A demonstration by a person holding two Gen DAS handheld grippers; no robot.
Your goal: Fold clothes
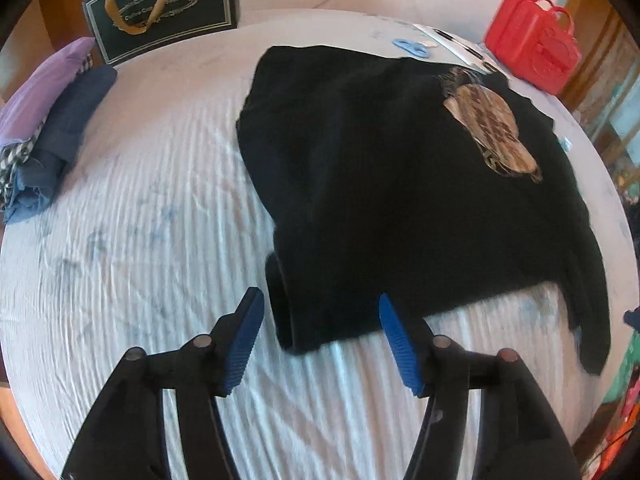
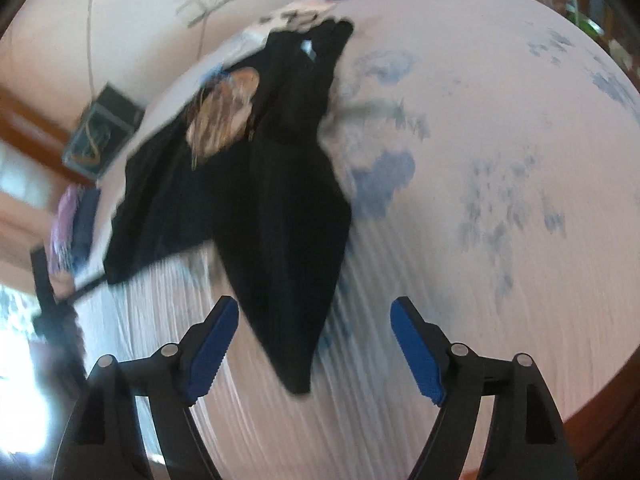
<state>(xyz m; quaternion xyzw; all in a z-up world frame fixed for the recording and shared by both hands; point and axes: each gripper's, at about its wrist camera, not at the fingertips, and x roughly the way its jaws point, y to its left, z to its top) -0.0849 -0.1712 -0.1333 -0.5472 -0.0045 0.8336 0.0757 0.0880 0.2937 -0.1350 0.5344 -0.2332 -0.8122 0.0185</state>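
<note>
Left gripper (image 1: 322, 314): angled steeply down over the white ribbed bedcover (image 1: 140, 240). Jaws spread, blue pads clear of cloth. The folded near corner of the black garment (image 1: 360, 184) lies in the gap between them; no pinch.

Right gripper (image 2: 314, 318): also pitched downward, jaws spread wide. A pointed black flap of the same garment (image 2: 280, 240) reaches toward the gap, pads not pressing it. This view is motion-blurred.

Garment: black, partly folded, left edge doubled over in a thick roll. Brown-and-tan print (image 1: 488, 128) on its far right part. One sleeve trails toward the bed's right edge. It sits mid-bed, slightly right of centre.

Beyond: stack of folded clothes (image 1: 52, 120) at the left edge, purple on top. Dark gift bag (image 1: 164, 8) behind. Red case (image 1: 532, 52) at far right.
</note>
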